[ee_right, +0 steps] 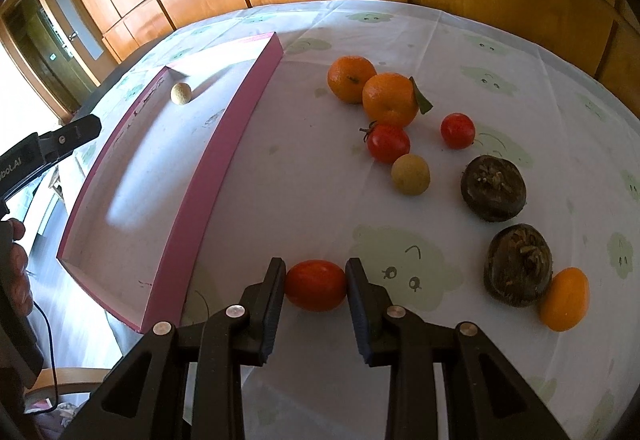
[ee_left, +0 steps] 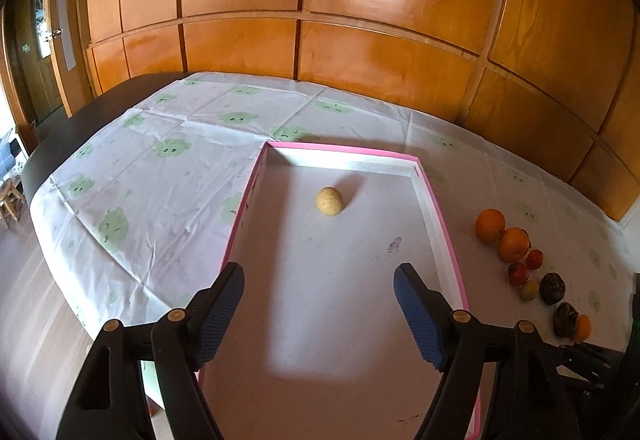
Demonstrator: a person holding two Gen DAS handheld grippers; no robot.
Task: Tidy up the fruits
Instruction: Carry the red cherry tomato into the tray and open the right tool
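A pink-walled tray [ee_left: 436,216] with a white floor lies on the table and holds one tan round fruit [ee_left: 329,201]. My left gripper [ee_left: 320,280] hovers open over the tray's near half, with nothing between its blue pads. In the right wrist view my right gripper [ee_right: 315,276] is shut on a red-orange oval fruit [ee_right: 316,294], just right of the tray [ee_right: 224,144]. Whether this fruit rests on the cloth I cannot tell. Beyond it lie two oranges [ee_right: 351,78], two red tomatoes [ee_right: 388,143], a yellow round fruit [ee_right: 410,174], two dark brown fruits [ee_right: 493,187] and a small orange fruit [ee_right: 565,298].
A white tablecloth [ee_left: 160,168] printed with green cloud faces covers the dark table. A wooden panelled wall [ee_left: 360,0] stands right behind it. The table's left edge drops to the floor. A person's hand [ee_right: 16,264] holds the left gripper's handle at the far left.
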